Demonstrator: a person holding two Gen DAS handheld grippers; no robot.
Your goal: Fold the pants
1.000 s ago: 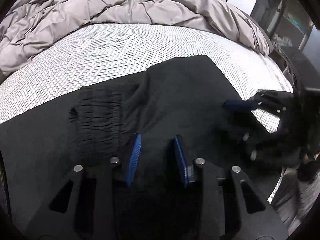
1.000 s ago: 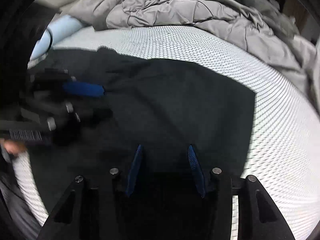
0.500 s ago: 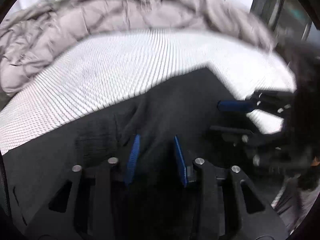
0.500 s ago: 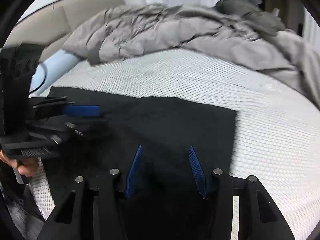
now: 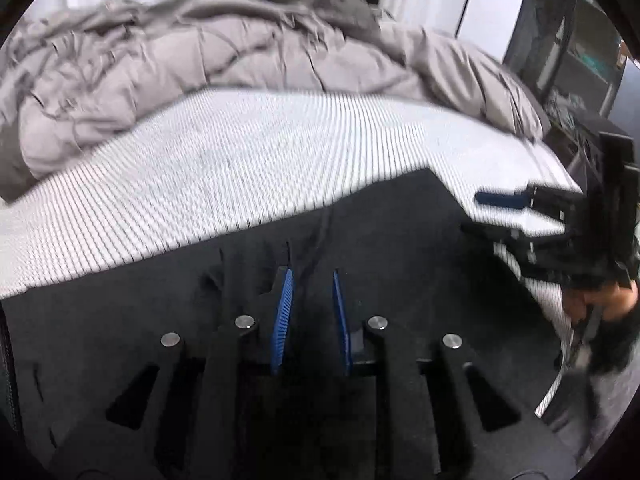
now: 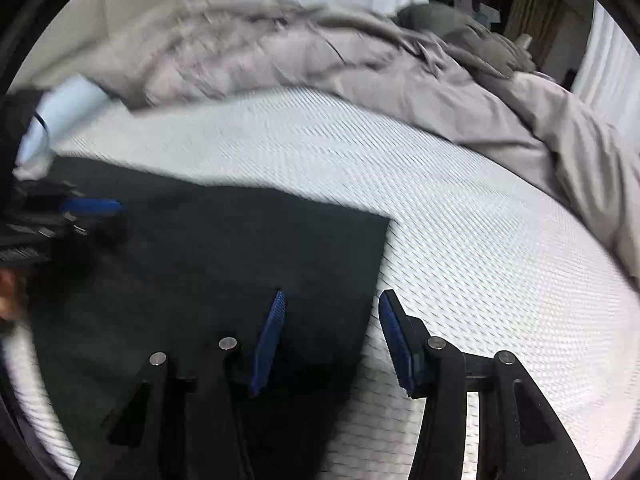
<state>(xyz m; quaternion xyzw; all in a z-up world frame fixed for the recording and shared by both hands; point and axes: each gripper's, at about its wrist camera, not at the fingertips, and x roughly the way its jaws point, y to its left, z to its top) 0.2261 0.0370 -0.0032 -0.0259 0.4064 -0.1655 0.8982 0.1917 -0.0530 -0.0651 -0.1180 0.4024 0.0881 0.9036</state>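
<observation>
Black pants (image 5: pixel 400 248) lie flat on the white mattress (image 5: pixel 240 160), with a square corner at the far right. My left gripper (image 5: pixel 310 274) is low over their middle, its jaws closing with a raised crease of the black cloth between the blue pads. In the right wrist view the same pants (image 6: pixel 240 248) fill the lower left, and the left gripper (image 6: pixel 96 216) shows at the left edge. My right gripper (image 6: pixel 332 296) stands open astride the pants' right edge, one pad over cloth and one over mattress (image 6: pixel 480 240). It also shows from the side as the right gripper (image 5: pixel 476 214).
A crumpled grey duvet (image 5: pixel 200 60) is heaped along the far side of the bed and reaches down the right side (image 6: pixel 580 152). A light blue pillow (image 6: pixel 68 108) lies at the far left. A person's hand (image 5: pixel 612 300) holds the right gripper. Dark shelving (image 5: pixel 568 60) stands beyond the bed.
Both grippers have risen, so more of the duvet and room shows. The left pads have come closer together on the cloth. The right gripper has shifted right to the pants' edge.
</observation>
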